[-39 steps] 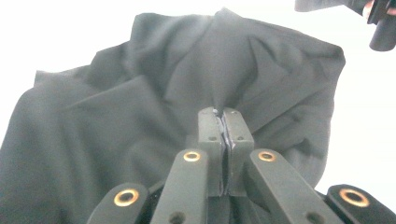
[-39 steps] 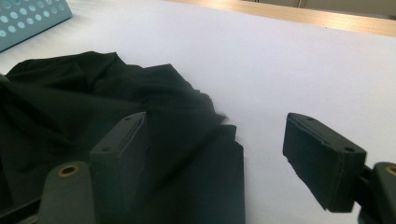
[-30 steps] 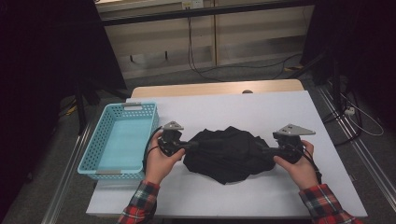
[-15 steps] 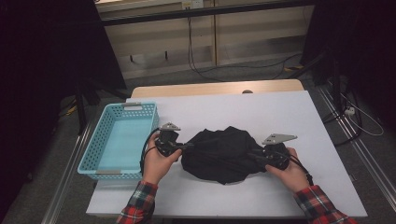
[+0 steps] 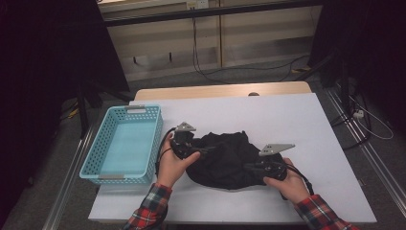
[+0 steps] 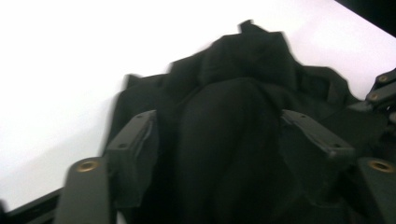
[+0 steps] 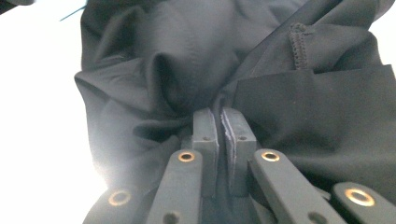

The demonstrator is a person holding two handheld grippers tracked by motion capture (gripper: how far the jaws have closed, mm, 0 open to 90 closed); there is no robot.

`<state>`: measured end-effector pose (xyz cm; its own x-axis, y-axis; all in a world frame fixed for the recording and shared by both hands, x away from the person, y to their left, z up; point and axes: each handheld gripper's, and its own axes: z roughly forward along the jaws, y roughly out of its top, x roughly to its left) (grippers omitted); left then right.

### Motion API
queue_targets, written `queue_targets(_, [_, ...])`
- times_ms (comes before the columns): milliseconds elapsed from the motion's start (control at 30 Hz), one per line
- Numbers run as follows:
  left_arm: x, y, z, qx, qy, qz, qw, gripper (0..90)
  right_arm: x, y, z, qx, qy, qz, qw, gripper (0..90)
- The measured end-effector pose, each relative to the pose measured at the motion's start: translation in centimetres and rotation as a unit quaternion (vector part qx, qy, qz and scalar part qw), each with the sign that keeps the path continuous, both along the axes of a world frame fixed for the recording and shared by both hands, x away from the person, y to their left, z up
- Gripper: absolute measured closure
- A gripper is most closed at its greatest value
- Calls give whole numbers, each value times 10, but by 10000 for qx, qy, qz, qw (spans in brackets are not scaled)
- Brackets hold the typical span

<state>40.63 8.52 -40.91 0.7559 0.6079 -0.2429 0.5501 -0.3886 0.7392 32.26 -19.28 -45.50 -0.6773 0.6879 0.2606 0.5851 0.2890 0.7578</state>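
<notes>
A crumpled black garment (image 5: 225, 160) lies on the white table (image 5: 297, 120) between both hands. My left gripper (image 5: 203, 151) points into its left side. In the left gripper view its jaws have just been opening and the left gripper (image 6: 215, 116) stands open, with a bulge of the black garment (image 6: 233, 70) loose between the pads. My right gripper (image 5: 251, 167) sits at the garment's near right edge. In the right gripper view the right gripper (image 7: 222, 114) has just closed and pinches a fold of the garment (image 7: 187, 60) near a stitched hem.
A light blue plastic basket (image 5: 127, 143) stands on the table's left side, close to the left hand. A wooden table edge (image 5: 215, 91) runs behind. The other gripper (image 6: 380, 91) shows at the right edge of the left gripper view.
The right gripper moved left and toward the person and shut on the cloth. The left gripper shifted right and its jaws opened. The garment went from stretched between the grippers to bunched.
</notes>
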Motion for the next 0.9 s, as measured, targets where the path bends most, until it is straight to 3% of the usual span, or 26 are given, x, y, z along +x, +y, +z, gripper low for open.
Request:
queue_targets(67, [0,-9,-2,22,-65,-26,10000,221,-2,3,0,8,3,50,10000,855])
queue_targets(200, [0,-26,-7,60,-261,-104,9996,218,-4,4,1,39,0,80,10000,854])
queue_targets(233, [0,-30,-7,20,-251,-97,9996,223,-4,4,1,37,-1,85,10000,854])
queue_targets(433, [2,-45,-19,292,-96,-183,9994,234,-5,6,1,32,-37,115,9999,853])
queue_targets(467, [2,-46,-21,282,-40,-260,9993,286,-5,6,1,37,-36,110,9999,853])
queue_targets(533, [3,-47,-25,141,233,-474,9985,485,-5,5,1,48,-35,92,9999,851])
queue_targets(567, [2,-46,-25,137,278,-480,9984,565,-5,5,1,51,-35,82,9999,850])
queue_targets(633, [1,-45,-23,273,219,-540,9979,660,-5,5,2,32,-49,69,10000,846])
queue_targets(733, [-1,-37,-16,268,263,-501,9980,799,-4,4,2,19,-76,27,10000,838])
queue_targets(900, [-6,-12,0,68,240,-338,9991,836,-2,-1,5,-97,-198,-69,9997,763])
